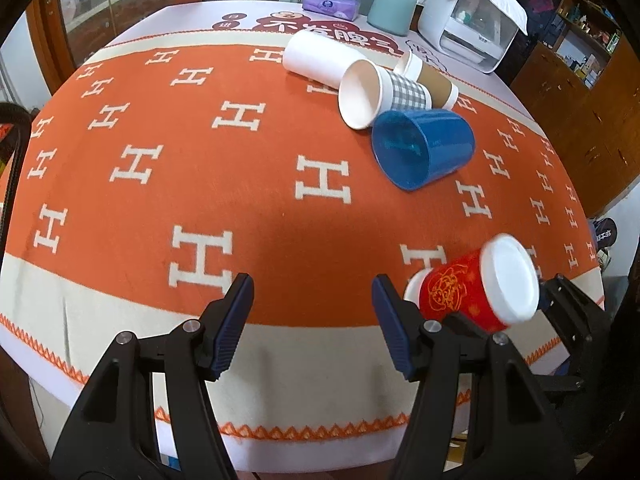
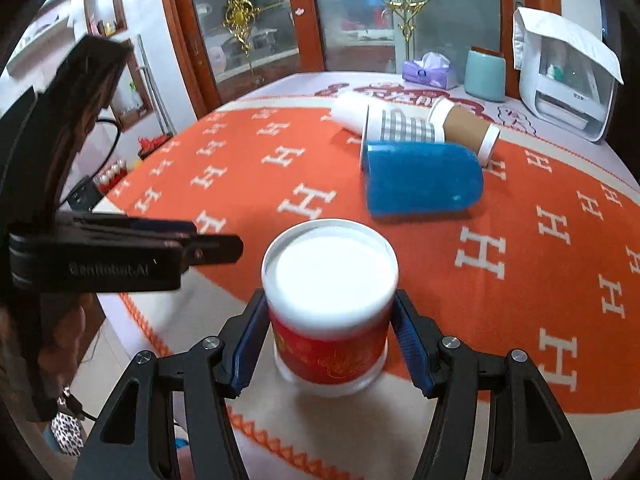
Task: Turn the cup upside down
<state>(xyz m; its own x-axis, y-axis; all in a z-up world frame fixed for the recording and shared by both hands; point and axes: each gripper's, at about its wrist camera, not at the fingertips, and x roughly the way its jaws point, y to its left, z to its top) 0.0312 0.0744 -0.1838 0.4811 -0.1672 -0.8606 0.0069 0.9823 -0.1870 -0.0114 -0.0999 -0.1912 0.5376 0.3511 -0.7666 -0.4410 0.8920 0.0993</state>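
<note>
A red paper cup (image 2: 332,328) with gold print and white rims sits between the pads of my right gripper (image 2: 330,332), white base toward the camera, mouth toward the cloth. The jaws are shut on its sides. In the left wrist view the same red cup (image 1: 468,288) is tilted just above the table's near right part, with the right gripper's black fingers (image 1: 568,304) around it. My left gripper (image 1: 312,320) is open and empty over the cream border of the cloth, left of the cup. It shows side-on in the right wrist view (image 2: 216,248).
An orange H-pattern cloth (image 1: 160,184) covers the table. Lying on their sides at the far right: a blue plastic cup (image 1: 424,148), a checked paper cup (image 1: 380,94), a white cup (image 1: 320,60) and a brown-sleeved cup (image 1: 432,76). Behind: a tissue pack (image 1: 330,0), a teal canister (image 1: 392,10), a white appliance (image 1: 468,24).
</note>
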